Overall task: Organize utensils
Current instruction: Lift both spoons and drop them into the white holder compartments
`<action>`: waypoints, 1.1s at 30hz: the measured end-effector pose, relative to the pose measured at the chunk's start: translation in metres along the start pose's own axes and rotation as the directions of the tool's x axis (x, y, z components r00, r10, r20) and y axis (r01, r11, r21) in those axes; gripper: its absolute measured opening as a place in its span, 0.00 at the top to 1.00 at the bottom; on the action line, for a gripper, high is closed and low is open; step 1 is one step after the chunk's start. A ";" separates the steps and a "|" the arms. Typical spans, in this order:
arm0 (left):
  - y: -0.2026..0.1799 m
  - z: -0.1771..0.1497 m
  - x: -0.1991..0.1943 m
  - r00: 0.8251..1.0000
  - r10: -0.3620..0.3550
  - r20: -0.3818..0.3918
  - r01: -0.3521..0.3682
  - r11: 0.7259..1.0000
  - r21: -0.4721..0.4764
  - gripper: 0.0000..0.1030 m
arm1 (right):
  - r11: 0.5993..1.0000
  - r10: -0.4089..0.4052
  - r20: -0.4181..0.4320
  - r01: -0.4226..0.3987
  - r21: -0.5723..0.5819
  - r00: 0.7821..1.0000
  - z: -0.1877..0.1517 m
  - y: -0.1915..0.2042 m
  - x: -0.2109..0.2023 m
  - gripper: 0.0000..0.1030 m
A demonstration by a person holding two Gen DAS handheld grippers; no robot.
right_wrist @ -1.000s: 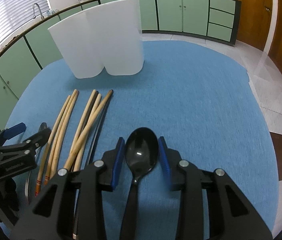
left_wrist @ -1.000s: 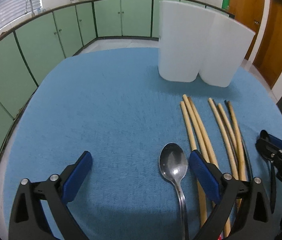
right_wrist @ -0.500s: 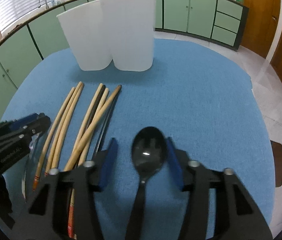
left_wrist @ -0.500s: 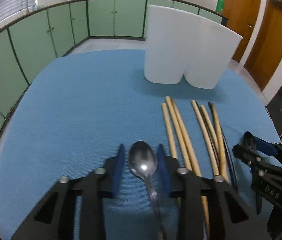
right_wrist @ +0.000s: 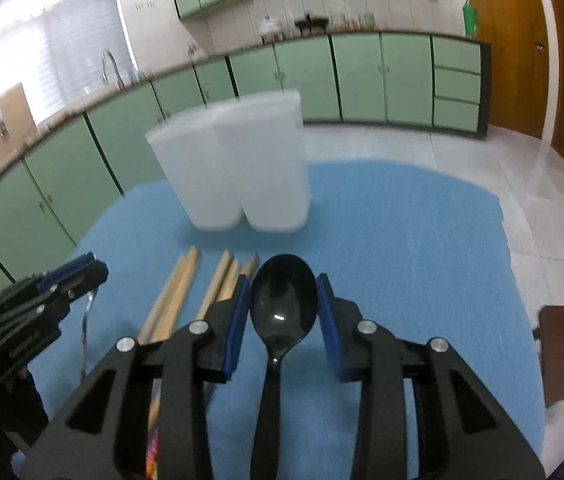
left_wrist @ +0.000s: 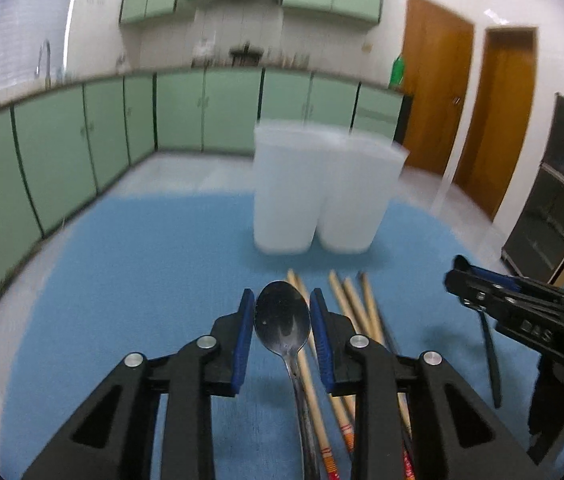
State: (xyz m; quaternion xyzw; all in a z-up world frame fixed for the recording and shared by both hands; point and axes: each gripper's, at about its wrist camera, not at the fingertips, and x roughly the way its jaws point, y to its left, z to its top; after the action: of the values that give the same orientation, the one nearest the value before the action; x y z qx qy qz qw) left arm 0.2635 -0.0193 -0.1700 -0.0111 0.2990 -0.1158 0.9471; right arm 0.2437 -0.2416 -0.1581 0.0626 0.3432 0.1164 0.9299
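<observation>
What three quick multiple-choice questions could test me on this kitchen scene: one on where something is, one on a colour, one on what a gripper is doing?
1. Where do the two white containers stand?
A. beyond the chopsticks on the blue cloth
B. on the floor
C. inside a cupboard

2. What colour is the spoon in the right gripper?
A. silver
B. black
C. red

3. What is the left gripper doing?
A. hanging open with nothing in it
B. gripping a chopstick
C. holding a metal spoon

Answers: 1 A, they stand on the cloth past the chopstick tips; 2 B, its bowl is glossy black; 3 C, the shiny bowl sits between its blue pads.
</observation>
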 end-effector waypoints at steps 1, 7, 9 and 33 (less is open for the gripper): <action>-0.001 0.002 -0.004 1.000 -0.004 0.022 0.004 1.000 0.010 0.73 | 1.000 0.015 0.029 -0.015 0.009 0.999 0.003 -0.001 -0.002 0.69; 0.003 0.024 -0.023 0.988 -0.038 0.151 0.037 0.999 0.006 0.73 | 0.998 0.067 0.159 -0.068 0.003 0.985 0.031 -0.002 -0.011 0.69; 0.006 0.033 -0.028 0.981 -0.053 0.188 0.055 0.998 -0.006 0.73 | 0.995 0.091 0.199 -0.095 0.012 0.976 0.044 -0.002 -0.015 0.69; 0.002 0.174 0.050 0.934 -0.096 0.345 0.095 0.995 0.021 0.73 | 0.999 0.016 0.421 -0.029 0.025 0.907 0.187 -0.042 0.075 0.68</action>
State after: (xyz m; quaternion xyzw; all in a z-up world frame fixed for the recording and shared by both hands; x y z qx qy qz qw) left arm 0.4025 -0.0369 -0.0549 -0.0441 0.1271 -0.1584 0.9782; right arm 0.4286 -0.2690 -0.0715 0.1045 0.1359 0.1057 0.9795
